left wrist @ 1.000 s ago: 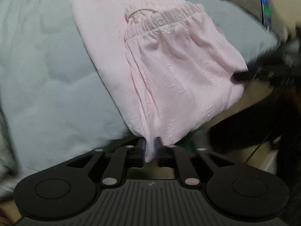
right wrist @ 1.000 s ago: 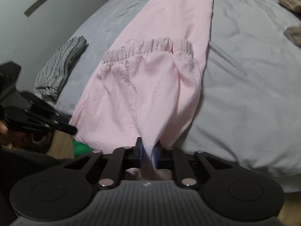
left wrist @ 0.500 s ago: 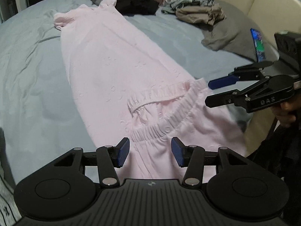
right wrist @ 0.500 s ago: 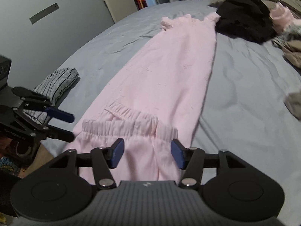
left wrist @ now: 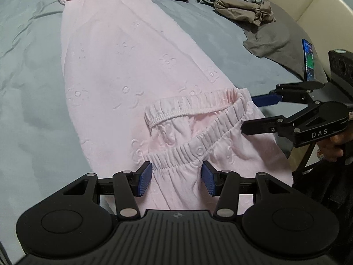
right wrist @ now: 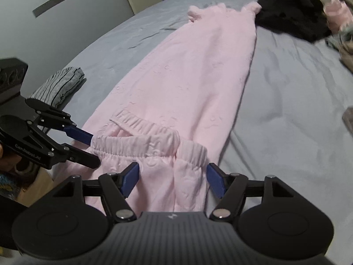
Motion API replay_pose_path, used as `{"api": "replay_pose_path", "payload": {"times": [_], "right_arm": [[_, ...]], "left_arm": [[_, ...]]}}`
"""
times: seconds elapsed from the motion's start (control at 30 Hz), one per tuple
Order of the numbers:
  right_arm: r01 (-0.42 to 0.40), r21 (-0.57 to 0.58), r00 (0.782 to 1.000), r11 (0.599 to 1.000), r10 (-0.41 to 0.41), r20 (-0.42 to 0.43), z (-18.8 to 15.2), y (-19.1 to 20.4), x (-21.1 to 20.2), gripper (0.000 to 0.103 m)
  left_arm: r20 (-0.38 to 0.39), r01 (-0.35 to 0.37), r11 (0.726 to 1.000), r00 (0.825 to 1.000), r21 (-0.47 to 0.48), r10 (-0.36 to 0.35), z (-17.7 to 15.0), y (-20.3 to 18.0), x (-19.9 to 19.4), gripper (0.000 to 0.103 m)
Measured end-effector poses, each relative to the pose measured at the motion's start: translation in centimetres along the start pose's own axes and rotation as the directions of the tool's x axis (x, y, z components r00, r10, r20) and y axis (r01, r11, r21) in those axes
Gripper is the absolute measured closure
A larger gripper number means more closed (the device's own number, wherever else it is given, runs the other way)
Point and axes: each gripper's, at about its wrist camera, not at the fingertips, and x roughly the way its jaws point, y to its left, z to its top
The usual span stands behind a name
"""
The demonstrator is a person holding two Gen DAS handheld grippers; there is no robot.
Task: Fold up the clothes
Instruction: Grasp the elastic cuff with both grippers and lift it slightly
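While both grippers hover at the near edge of the bed, nothing is held.

Garment: pink pyjama trousers (left wrist: 123, 70) with an embossed flower pattern lie lengthwise on the grey bedsheet (left wrist: 28, 84), legs laid one on the other, cuffs at the far end, elastic waistband (left wrist: 189, 110) at the near edge and gaping a little.

Left gripper (left wrist: 177, 179): its jaws stand wide apart just above the waistband end; pink cloth shows between the blue pads (left wrist: 143, 178) but they do not press on it.

Right gripper (right wrist: 173, 180): its jaws are opening, wide already, over the other waistband corner; cloth lies between the pads, unpinched.

Relation: the two grippers sit side by side at the waistband, each visible in the other's view.

Hand: part of a hand (left wrist: 333, 145) grips the right tool's handle.

Far end of bed: a black garment (right wrist: 291, 15) touches the cuffs; crumpled tan clothing (left wrist: 245, 11) lies beside it.

Left edge of bed: a folded grey striped garment (right wrist: 58, 86) rests apart from the trousers.

Right edge: a lit phone (left wrist: 308, 59) rests on dark grey fabric.
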Motion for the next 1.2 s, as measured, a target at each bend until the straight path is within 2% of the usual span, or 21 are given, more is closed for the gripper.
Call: {"api": "replay_pose_path", "payload": {"times": [0.1, 0.13, 0.17, 0.2, 0.23, 0.27, 0.3, 0.33, 0.37, 0.47, 0.6, 0.83, 1.0, 1.2], "right_arm": [[-0.005, -0.009, 1.0, 1.0, 0.005, -0.014, -0.2, 0.1, 0.2, 0.033], [-0.031, -0.005, 0.999, 1.0, 0.031, -0.02, -0.2, 0.2, 0.3, 0.041], [-0.058, 0.0, 0.998, 0.998, 0.058, -0.026, -0.2, 0.3, 0.4, 0.071], [-0.073, 0.001, 0.997, 0.997, 0.073, -0.033, -0.1, 0.4, 0.5, 0.084], [-0.076, -0.003, 0.996, 0.997, 0.076, -0.036, -0.1, 0.5, 0.6, 0.087], [-0.076, -0.008, 0.996, 0.997, 0.075, -0.036, -0.1, 0.6, 0.6, 0.091], [-0.075, -0.011, 0.997, 0.997, 0.074, -0.036, -0.1, 0.7, 0.6, 0.091], [-0.075, -0.008, 0.997, 0.997, 0.075, -0.035, -0.1, 0.7, 0.6, 0.092], [-0.076, 0.002, 0.997, 0.997, 0.076, -0.031, -0.1, 0.6, 0.6, 0.093], [-0.078, 0.023, 0.997, 0.997, 0.078, -0.009, -0.1, 0.4, 0.3, 0.093], [-0.098, 0.037, 0.995, 0.995, 0.097, 0.027, 0.0, 0.4, -0.3, 0.093], [-0.119, 0.057, 0.989, 0.991, 0.114, 0.089, 0.2, 0.2, -1.4, 0.094], [-0.176, 0.088, 0.971, 0.98, 0.158, 0.181, 0.4, -0.3, -3.2, 0.095], [-0.199, 0.086, 0.952, 0.976, 0.171, 0.253, 2.8, -0.6, -3.6, 0.096]], "left_arm": [[-0.001, -0.009, 1.0, 1.0, 0.0, 0.009, 0.0, 0.1, 0.1, 0.056], [-0.001, -0.009, 1.0, 1.0, -0.003, 0.009, 0.0, 0.2, 0.2, 0.056], [-0.002, -0.009, 1.0, 1.0, -0.009, 0.009, 0.0, 0.3, 0.4, 0.056], [-0.003, -0.002, 1.0, 1.0, -0.018, 0.002, 0.0, 0.3, 0.5, 0.056], [-0.002, 0.011, 1.0, 1.0, -0.029, -0.011, 0.1, 0.4, 0.6, 0.056], [-0.002, 0.028, 0.999, 1.0, -0.044, -0.028, 0.2, 0.6, 0.7, 0.061], [-0.001, 0.05, 0.997, 0.999, -0.067, -0.05, 0.3, 0.8, 0.8, 0.067], [-0.003, 0.07, 0.993, 0.998, -0.099, -0.07, 0.4, 1.2, 0.9, 0.079], [-0.003, 0.086, 0.988, 0.996, -0.126, -0.087, 0.4, 1.5, 0.9, 0.087], [0.019, 0.109, 0.985, 0.994, -0.133, -0.108, 0.5, 1.8, 0.2, 0.094], [0.047, 0.115, 0.989, 0.993, -0.097, -0.111, 0.3, 1.4, -0.9, 0.096], [0.105, 0.151, 0.984, 0.984, -0.097, -0.141, 1.0, 1.3, -3.0, 0.097], [0.167, 0.173, 0.98, 0.974, -0.098, -0.155, 2.0, 1.4, -5.0, 0.097], [0.218, 0.147, 0.979, 0.969, -0.14, -0.114, 3.6, 2.7, -5.5, 0.097]]}}
